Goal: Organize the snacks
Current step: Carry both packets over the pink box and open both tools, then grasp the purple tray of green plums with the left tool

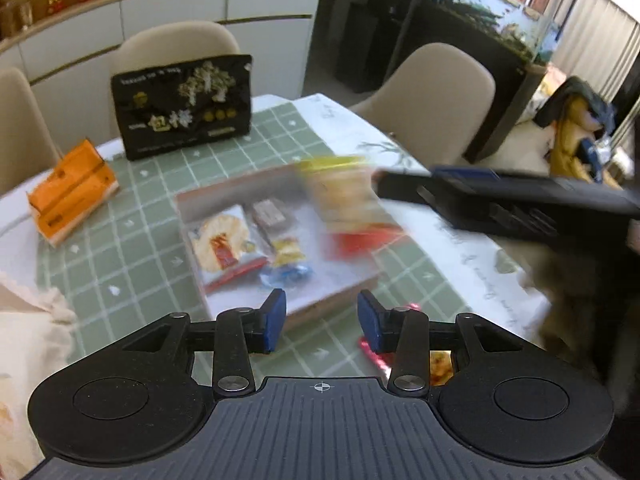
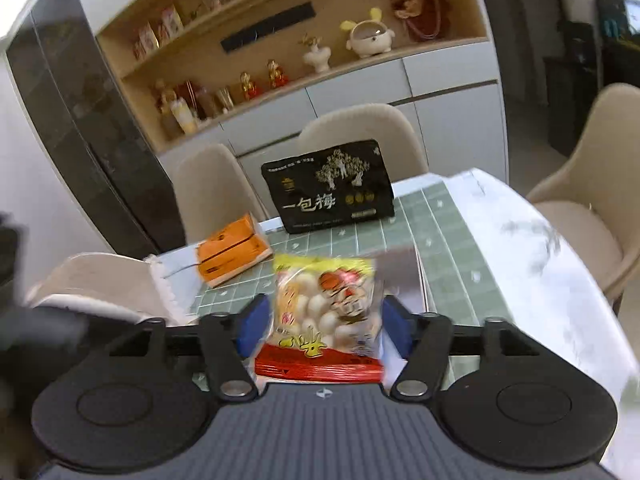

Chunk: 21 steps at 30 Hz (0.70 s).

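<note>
The worktop (image 1: pixel 120 248) carries a green checked cloth; beige chairs (image 2: pixel 352 136) and shelving stand beyond. Left gripper (image 1: pixel 321 320) fingers are apart, empty. Right gripper (image 2: pixel 325 326) fingers flank a snack bag (image 2: pixel 324 312); contact unclear.

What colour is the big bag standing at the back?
Black bag with pale gold print, clearest in the right wrist view.

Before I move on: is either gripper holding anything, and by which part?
The left gripper is empty. The snack bag sits between the right gripper's pads at its lower sides, but gaps show: loose, not gripped.
</note>
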Tool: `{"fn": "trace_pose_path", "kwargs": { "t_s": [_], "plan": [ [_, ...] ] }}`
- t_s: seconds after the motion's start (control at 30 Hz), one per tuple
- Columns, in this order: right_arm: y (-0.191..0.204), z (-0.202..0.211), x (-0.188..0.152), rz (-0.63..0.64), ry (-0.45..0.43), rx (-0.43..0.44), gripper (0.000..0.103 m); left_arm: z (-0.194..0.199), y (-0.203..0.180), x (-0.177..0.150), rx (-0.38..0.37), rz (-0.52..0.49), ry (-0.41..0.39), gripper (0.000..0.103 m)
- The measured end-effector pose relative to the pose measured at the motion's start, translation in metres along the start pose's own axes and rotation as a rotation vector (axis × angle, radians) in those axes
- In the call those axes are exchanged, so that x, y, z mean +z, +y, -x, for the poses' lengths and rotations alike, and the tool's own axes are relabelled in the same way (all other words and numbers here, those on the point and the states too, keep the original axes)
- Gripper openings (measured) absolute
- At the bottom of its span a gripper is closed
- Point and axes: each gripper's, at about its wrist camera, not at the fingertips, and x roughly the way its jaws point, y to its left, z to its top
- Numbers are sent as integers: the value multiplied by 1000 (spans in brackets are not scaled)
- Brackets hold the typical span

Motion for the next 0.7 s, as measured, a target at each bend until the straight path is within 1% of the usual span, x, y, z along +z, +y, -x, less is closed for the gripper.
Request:
{"fn": "trace_pose_path", "kwargs": {
  "t_s": [0.07, 0.1, 0.13, 0.17, 0.2, 0.27, 0.33, 0.37, 0.43, 0.53, 0.63, 0.7],
  "plan": [
    [1, -8, 6, 35, 1, -61, 64, -10, 2, -19, -19, 27, -21, 45],
    [-3, -5, 1, 34, 3, -61, 64, -18, 3, -30, -13, 30, -23, 45],
    [-10, 1, -8, 27, 6, -38, 64, -27, 4, -40, 3, 37, -23, 45],
    [-17, 7, -20, 18, 12, -21, 64, -38, 5, -56, 18, 51, -24, 45],
    [-22, 12, -32, 12, 20, -26, 65, -46, 6, -69, 15, 66, -26, 45],
    [-34, 19, -62, 34, 48, -73, 65, -58, 7, -93, -4, 94, -33, 45],
    [-42, 27, -95, 93, 78, -156, 64, -68, 4, -117, -21, 105, -28, 45],
    [-46, 29, -112, 121, 97, -191, 64, -73, 0, -129, -27, 91, -25, 45],
    [-50, 36, -138, 148, 130, -219, 64, -80, -9, -144, -22, 39, -20, 45],
    [-49, 52, -175, 148, 161, -242, 64, -91, -25, -158, 28, -89, -7, 45],
    [-49, 69, -203, 75, 175, -247, 64, -103, -28, -159, 76, -170, -11, 46],
    [-45, 78, -219, 13, 180, -232, 64, -115, -25, -161, 118, -190, 8, 53]
  ]
}}
